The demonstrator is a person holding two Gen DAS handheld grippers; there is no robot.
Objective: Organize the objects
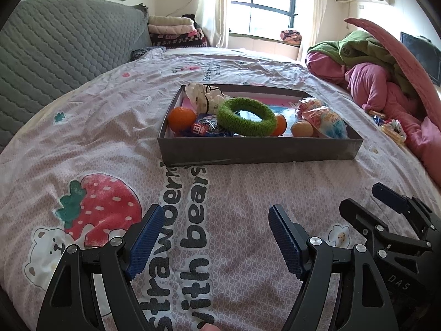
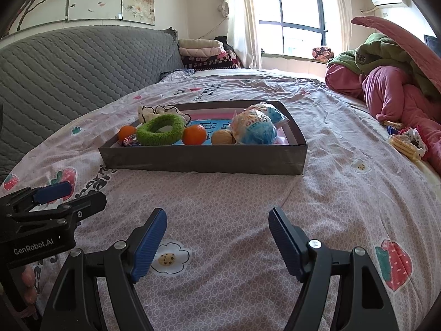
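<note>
The grey tray [image 1: 259, 150] sits on the bedspread [image 1: 234, 207] ahead of both my grippers, well apart from their tips. Inside it I see a green ring [image 1: 246, 120] leaning over the middle, an orange [image 1: 182, 119] at the near left corner, a second orange [image 2: 194, 134] just right of the ring, a tan ball [image 2: 222, 137] beside that, and wrapped snack packets [image 2: 255, 129] at the right end; a white frilly cloth [image 1: 204, 96] lies at the far left, and a blue packet [image 1: 205, 129] rests by the first orange. My left gripper [image 1: 213, 237] hangs over the printed lettering with its jaws wide and nothing between them. My right gripper [image 2: 217, 238] hangs over the flower print, jaws likewise wide and empty. Off to the right, near the heap of pink bedding [image 2: 399, 96], a few small items [image 2: 408, 142] lie on the bedspread, outside the tray and far from either claw.
</note>
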